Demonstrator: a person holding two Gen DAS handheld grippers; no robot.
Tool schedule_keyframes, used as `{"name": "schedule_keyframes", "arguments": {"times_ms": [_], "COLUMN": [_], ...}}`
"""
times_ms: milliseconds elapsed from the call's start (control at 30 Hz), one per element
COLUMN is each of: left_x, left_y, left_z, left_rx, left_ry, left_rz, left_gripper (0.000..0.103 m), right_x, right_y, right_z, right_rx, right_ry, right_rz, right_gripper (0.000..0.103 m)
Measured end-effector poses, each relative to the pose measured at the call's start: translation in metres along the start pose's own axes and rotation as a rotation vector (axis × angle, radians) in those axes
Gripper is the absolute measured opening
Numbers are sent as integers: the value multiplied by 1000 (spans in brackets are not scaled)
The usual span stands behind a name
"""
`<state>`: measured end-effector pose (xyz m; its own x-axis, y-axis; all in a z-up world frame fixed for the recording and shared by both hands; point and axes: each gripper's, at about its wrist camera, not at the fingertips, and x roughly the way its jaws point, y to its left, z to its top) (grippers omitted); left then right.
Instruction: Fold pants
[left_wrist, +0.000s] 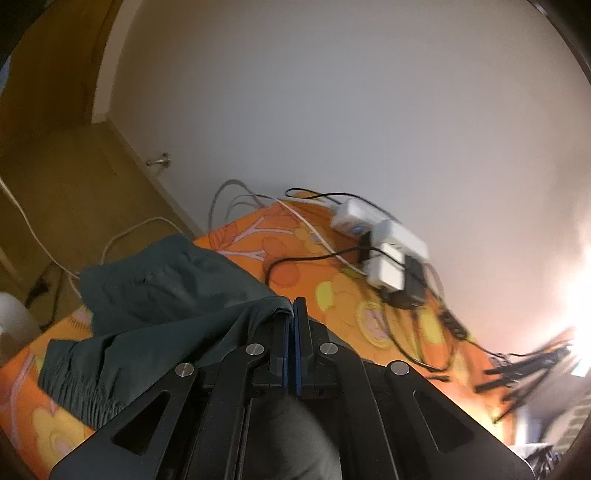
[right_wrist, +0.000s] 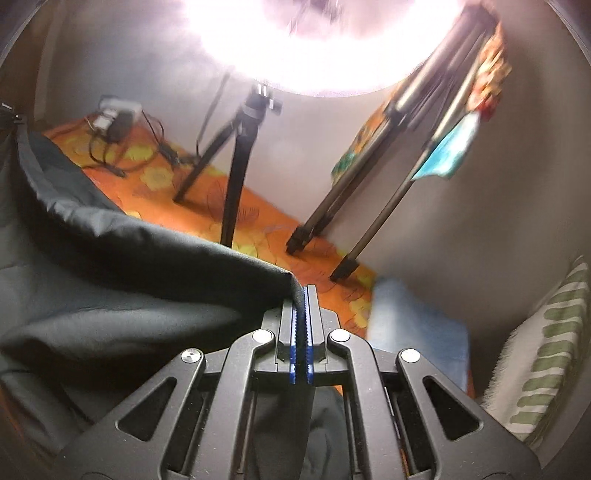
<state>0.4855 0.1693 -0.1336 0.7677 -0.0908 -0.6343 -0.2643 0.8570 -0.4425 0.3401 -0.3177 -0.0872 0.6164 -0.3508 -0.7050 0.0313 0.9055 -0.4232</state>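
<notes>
Left wrist view: the left hand-held gripper (left_wrist: 294, 314) is clamped on an edge of the dark green pants (left_wrist: 166, 295), which trail left onto the orange floral bed (left_wrist: 332, 291). Right hand-held gripper (right_wrist: 303, 295) likewise pinches cloth; the pants stretch leftward between both.

1. The pants (left_wrist: 159, 295) lie on the bed (left_wrist: 295, 236), left of the power strip (left_wrist: 384, 243) by the wall (left_wrist: 332, 110).
2. Two tripods (right_wrist: 236, 166) stand on the bed behind the pants.
3. A pillow (right_wrist: 543, 362) lies far right.
</notes>
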Motion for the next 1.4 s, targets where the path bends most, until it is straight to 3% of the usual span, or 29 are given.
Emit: {"name": "schedule_keyframes", "arguments": {"times_ms": [267, 300, 400, 500, 633, 667, 700, 733, 800, 900, 1033, 1200, 1400], "left_x": [37, 39, 42, 32, 1, -14, -24, -36, -58, -77, -78, -56, -24], "left_y": [-19, -21, -28, -34, -25, -17, -8, 2, 31, 67, 80, 53, 20], "left_z": [5, 5, 2, -1, 5, 8, 10, 12, 14, 12, -2, -28, -55], "left_rx": [94, 98, 121, 173, 196, 196, 193, 189, 170, 174, 278, 404, 554], "left_ry": [57, 66, 103, 101, 78, 61, 49, 35, 14, 20, 95, 206, 241], "left_rz": [86, 82, 75, 56, 14, 14, 14, 20, 38, 51, 62, 36, 111], "left_gripper": [1, 4, 31, 33, 44, 44, 45, 46, 46, 46, 46, 46, 46], "right_x": [67, 69, 75, 77, 74, 75, 76, 73, 65, 52, 26, -15, -54], "right_y": [8, 8, 9, 9, 6, 5, 3, 1, -5, -14, -7, 29, 82], "right_z": [-14, -15, -20, -25, -27, -29, -30, -31, -33, -35, -33, -25, -19], "right_rx": [-11, -15, -34, -39, -24, -20, -14, -10, 8, 53, 36, -29, -140], "right_ry": [173, 185, 224, 253, 269, 282, 285, 280, 258, 241, 183, 91, -5], "right_rz": [39, 40, 45, 46, 67, 76, 74, 68, 66, 82, 75, 102, 171], "right_gripper": [3, 3, 3, 3, 4, 6, 18, 35, 53, 54, 55, 54, 54]}}
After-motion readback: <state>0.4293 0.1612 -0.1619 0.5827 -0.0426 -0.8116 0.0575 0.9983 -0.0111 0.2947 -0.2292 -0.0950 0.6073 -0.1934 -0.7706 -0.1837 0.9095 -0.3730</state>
